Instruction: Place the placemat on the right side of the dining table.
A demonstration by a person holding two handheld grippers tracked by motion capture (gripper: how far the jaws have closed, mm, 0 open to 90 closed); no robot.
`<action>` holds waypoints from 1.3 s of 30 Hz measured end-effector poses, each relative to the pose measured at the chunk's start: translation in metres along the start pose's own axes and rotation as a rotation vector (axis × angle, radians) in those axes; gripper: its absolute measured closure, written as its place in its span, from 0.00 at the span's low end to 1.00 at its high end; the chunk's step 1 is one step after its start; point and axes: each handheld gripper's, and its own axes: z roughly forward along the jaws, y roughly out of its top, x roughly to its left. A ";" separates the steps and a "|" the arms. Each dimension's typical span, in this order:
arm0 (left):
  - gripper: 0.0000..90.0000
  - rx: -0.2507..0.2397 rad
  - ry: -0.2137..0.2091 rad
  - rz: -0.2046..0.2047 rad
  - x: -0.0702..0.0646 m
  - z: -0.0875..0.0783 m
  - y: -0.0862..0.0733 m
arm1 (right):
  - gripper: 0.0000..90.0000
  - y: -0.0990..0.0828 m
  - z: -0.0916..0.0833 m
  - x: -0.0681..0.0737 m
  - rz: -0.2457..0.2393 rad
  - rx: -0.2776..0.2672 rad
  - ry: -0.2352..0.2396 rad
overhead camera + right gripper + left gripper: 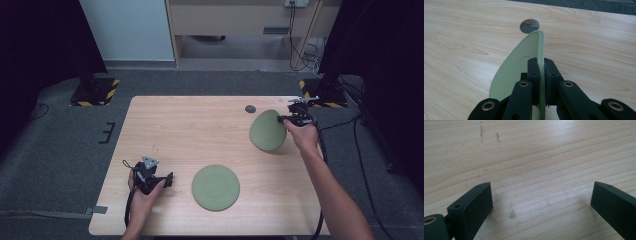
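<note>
Two pale green plates are on the wooden table [190, 130]. One plate [216, 187] lies flat near the front middle. The other plate [267, 131] is tipped up on edge at the right, and my right gripper [286, 119] is shut on its rim. In the right gripper view the black jaws clamp the thin edge of this tilted plate [524, 60], with my right gripper [541, 82] pinching it from both sides. My left gripper [167, 180] rests low at the front left, apart from the flat plate. Its jaws stand wide over bare wood, my left gripper [541, 195] holding nothing.
A small dark round disc [250, 109] sits in the tabletop at the back right, seen beyond the plate as the disc [529, 25]. Cables trail from both grippers. Grey carpet surrounds the table, with stand bases [95, 90] at the back corners.
</note>
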 end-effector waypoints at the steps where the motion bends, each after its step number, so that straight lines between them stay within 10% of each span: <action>1: 0.04 0.001 0.000 0.001 0.000 0.000 0.000 | 0.95 0.000 0.001 -0.001 -0.001 0.002 0.000; 39: 0.04 0.009 -0.007 0.008 -0.001 0.001 -0.001 | 0.95 -0.021 0.021 -0.039 0.072 0.021 0.004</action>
